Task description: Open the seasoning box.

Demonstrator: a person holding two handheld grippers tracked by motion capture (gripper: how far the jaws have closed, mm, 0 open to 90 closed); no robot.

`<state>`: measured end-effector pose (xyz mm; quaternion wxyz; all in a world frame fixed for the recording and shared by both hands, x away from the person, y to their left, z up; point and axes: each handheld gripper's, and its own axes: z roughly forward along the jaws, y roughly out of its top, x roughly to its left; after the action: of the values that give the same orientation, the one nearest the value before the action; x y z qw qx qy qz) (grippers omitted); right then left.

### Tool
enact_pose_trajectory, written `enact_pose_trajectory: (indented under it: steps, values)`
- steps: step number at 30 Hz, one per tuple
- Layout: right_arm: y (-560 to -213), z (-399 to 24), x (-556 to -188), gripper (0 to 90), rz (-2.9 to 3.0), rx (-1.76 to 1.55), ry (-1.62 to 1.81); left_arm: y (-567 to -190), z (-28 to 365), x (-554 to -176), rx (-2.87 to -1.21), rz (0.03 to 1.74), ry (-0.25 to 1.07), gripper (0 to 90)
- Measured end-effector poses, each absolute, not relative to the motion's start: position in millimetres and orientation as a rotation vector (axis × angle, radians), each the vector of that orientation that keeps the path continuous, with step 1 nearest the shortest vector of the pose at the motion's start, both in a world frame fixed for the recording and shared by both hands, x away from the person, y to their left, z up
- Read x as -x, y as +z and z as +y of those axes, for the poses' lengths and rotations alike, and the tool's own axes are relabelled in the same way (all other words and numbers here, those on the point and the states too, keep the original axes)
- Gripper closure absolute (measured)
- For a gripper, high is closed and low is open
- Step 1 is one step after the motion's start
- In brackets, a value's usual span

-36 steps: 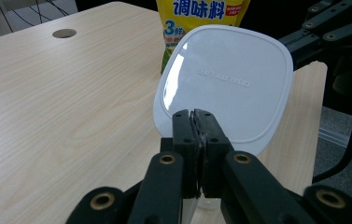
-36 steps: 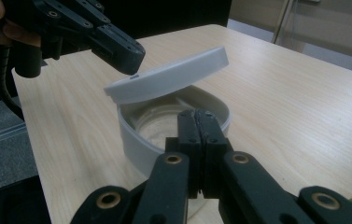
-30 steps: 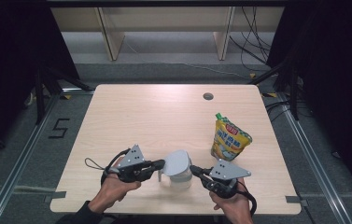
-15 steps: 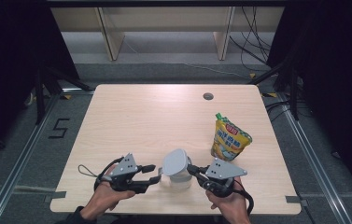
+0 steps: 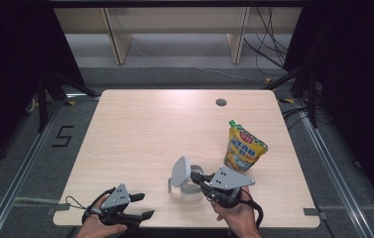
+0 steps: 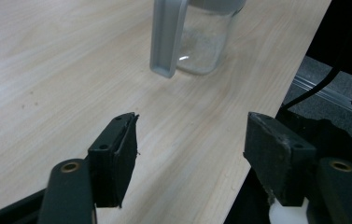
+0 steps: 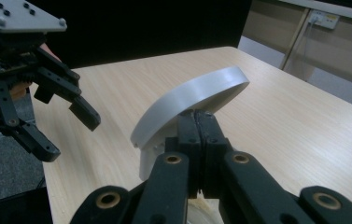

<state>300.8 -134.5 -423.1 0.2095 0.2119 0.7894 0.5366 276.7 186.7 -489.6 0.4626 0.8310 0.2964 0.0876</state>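
Observation:
A clear jar (image 5: 190, 191) with a grey handle (image 6: 166, 37) stands near the table's front edge. Its round grey lid (image 5: 180, 171) is tilted up on edge above the mouth. My right gripper (image 5: 198, 179) comes in from the right, and in the right gripper view its jaws (image 7: 197, 119) are pressed together on the lid's (image 7: 192, 100) underside. My left gripper (image 5: 142, 206) sits at the front edge, left of the jar and apart from it. Its jaws (image 6: 190, 126) have just been opening, and nothing is between them.
A yellow-green pouch (image 5: 244, 148) with a green cap stands to the right, behind the right gripper. A cable hole (image 5: 221, 102) lies at the table's far right. The table's front edge (image 6: 257, 116) runs just under the left gripper's right jaw.
The left gripper let go of the jar's side, drew back left toward the front edge, and its jaws spread. The lid has tipped up further in the right gripper.

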Motion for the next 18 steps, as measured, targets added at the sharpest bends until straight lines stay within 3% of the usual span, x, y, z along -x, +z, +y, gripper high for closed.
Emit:
enact_pose_trajectory:
  steps: [14,18]
  values:
    - [-421,-117,-297,89.5,2.222,-0.528,1.518,-496,190,-277,-2.067,0.758,0.229,30.7]
    - [-421,-127,-297,85.1,2.204,-0.553,1.508,-495,192,-278,-2.066,0.763,0.231,29.4]
